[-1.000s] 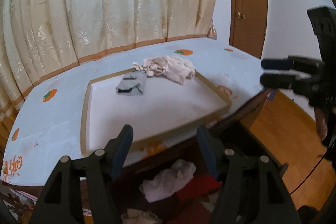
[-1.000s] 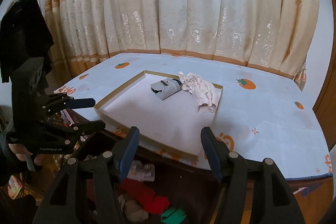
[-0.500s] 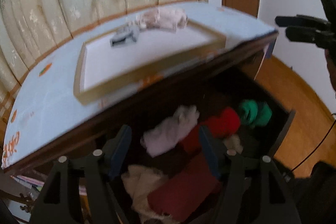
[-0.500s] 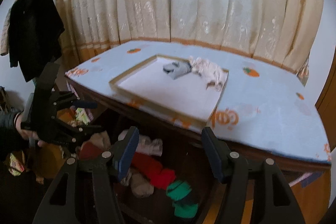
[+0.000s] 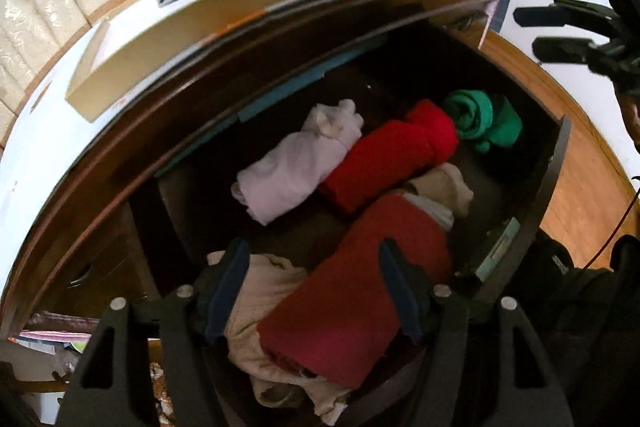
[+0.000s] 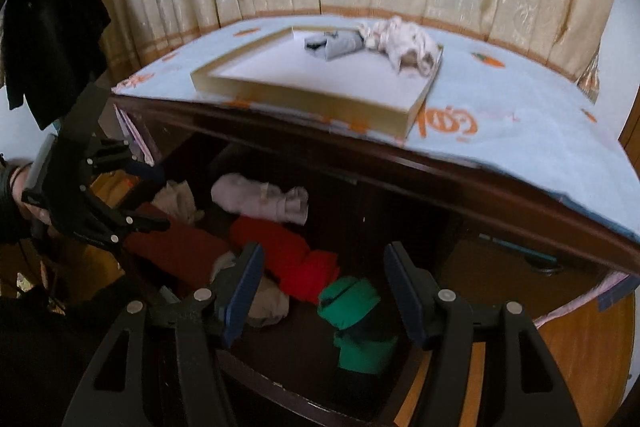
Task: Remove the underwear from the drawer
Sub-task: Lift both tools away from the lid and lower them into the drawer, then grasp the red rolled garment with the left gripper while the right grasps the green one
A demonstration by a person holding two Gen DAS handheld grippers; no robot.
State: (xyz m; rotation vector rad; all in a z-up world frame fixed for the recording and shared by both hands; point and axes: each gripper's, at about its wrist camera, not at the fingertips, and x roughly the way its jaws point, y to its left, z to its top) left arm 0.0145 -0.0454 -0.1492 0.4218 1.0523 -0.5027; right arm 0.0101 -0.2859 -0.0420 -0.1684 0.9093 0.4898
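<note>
Both my hand-held grippers have dropped from counter (image 6: pixel 520 131) height to the open drawer (image 5: pixel 552 179). Left hand-held gripper (image 5: pixel 314 287) hangs half open over a dark red roll (image 5: pixel 360 291), gripping nothing; right hand-held gripper (image 6: pixel 324 291) gapes empty above a green bundle (image 6: pixel 352 303). No writing is legible. Underwear lies rolled inside: white (image 5: pixel 296 167), red (image 5: pixel 396 151), beige (image 5: pixel 260 303).

Counts: drawer, tray and tools

One open drawer (image 5: pixel 554 163) holds six bundles: two red (image 5: pixel 394 153), two beige (image 5: pixel 260 291), one white (image 5: pixel 296 163), one green (image 5: pixel 482 119). One tray (image 6: pixel 316 103) on one table (image 6: pixel 520 115) carries two garments: one grey (image 6: pixel 336 45), one cream (image 6: pixel 404 41). Two grippers: left (image 5: pixel 314 285), right (image 6: pixel 324 293). One black garment (image 6: pixel 52 35) hangs by the curtain.
</note>
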